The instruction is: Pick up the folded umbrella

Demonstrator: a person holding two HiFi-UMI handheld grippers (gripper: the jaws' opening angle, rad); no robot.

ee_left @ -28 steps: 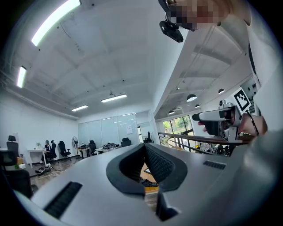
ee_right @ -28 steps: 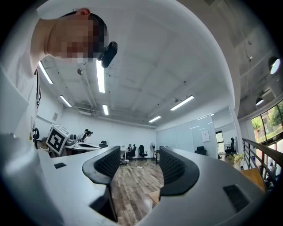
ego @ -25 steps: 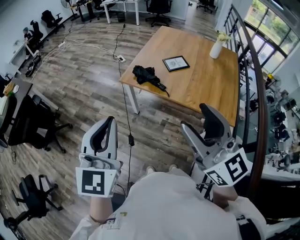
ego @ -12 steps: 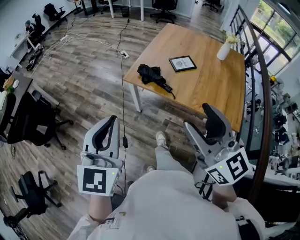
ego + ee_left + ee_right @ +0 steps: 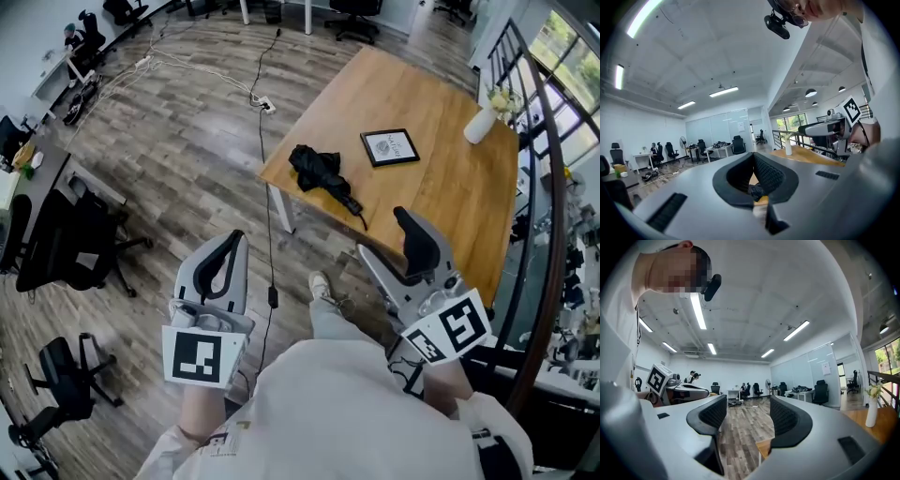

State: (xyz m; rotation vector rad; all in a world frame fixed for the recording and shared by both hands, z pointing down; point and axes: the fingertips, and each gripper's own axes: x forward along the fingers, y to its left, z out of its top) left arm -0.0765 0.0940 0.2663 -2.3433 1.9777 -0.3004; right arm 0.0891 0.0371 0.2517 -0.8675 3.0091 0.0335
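One lumpy black umbrella [image 5: 319, 171] (smooth wooden table [image 5: 441, 202])

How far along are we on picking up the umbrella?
Done: nothing yet. The folded umbrella lies untouched near the corner of the table. In hand: neither gripper holds anything. The left gripper is shut and the right gripper is open, both short of the umbrella. Left: reach it, grip it, lift it.

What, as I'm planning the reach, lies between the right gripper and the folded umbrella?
Only bare wooden table: the head view shows nothing between the open right gripper and the folded umbrella.
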